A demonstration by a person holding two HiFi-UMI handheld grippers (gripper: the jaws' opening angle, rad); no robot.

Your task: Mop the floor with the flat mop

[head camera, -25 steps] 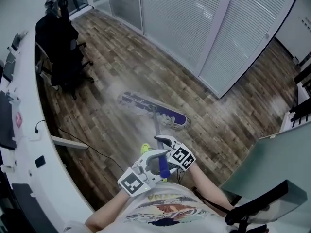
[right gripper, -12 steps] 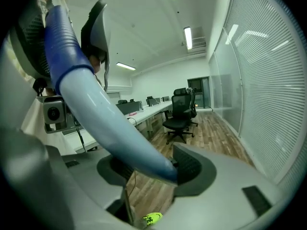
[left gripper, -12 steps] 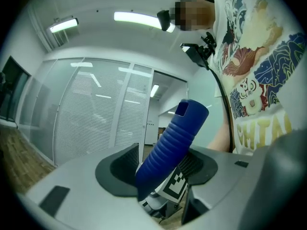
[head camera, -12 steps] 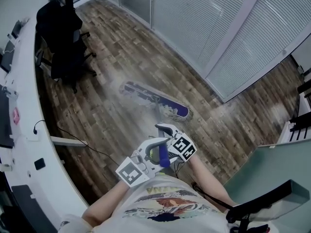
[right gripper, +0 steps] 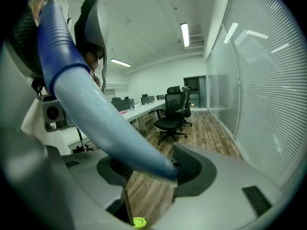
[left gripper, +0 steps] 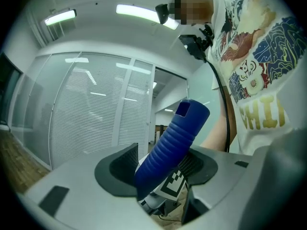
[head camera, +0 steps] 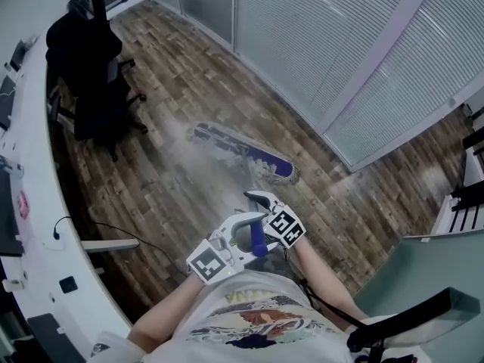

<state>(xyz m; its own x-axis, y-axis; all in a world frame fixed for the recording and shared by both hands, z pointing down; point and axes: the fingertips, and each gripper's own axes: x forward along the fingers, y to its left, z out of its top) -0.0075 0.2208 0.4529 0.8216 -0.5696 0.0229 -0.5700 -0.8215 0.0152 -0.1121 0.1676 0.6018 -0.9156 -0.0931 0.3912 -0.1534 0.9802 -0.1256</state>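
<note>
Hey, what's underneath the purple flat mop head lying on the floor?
The purple flat mop head rests on brown wood-plank floor, with a pale hazy patch beside it. The planks directly beneath it are covered and cannot be seen.

Wood-grain floor [head camera: 174, 74] planks lie matt, with a pale, dull haze around the mop head [head camera: 242, 153], whose purple pad carries a shaggy cloth fringe. The mop's blue grip [left gripper: 175, 138] is ribbed plastic; its shaft [right gripper: 120, 140] is smooth and pale with a soft sheen. The left gripper [left gripper: 158, 171] shows matt grey plastic and black ribbed fingers [left gripper: 122, 169]. Glossy glass panels [head camera: 295, 36] front slatted blinds.
</note>
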